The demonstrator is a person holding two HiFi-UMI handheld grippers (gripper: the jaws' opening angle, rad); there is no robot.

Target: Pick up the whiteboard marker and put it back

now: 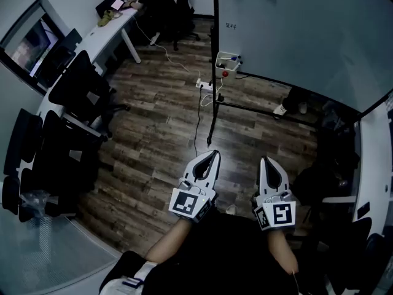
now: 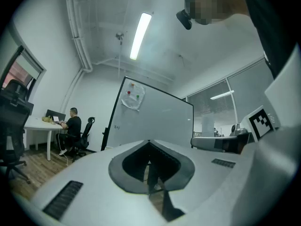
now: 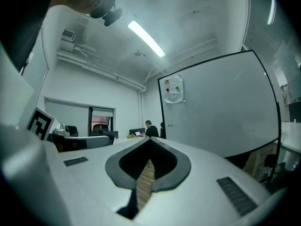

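Observation:
Both grippers are held level over the wooden floor, low in the head view, facing a whiteboard [image 1: 295, 35] on a black stand. My left gripper [image 1: 213, 153] has its tips together with nothing between them; my right gripper [image 1: 266, 160] is shut and empty too. A small white holder [image 1: 226, 62] with a red and a blue item sits at the board's lower left corner, well ahead of both grippers. No single marker can be made out at this distance. The left gripper [image 2: 149, 141] and the right gripper [image 3: 150, 139] each look toward the whiteboard [image 2: 155, 121] [image 3: 216, 102].
Black office chairs [image 1: 80, 85] line the left side. A white desk [image 1: 104, 32] runs along the far left, with a person seated [image 1: 153, 2] at it. A power strip and cable [image 1: 204, 86] lie by the stand. Someone's shoes [image 1: 288, 106] show under the board.

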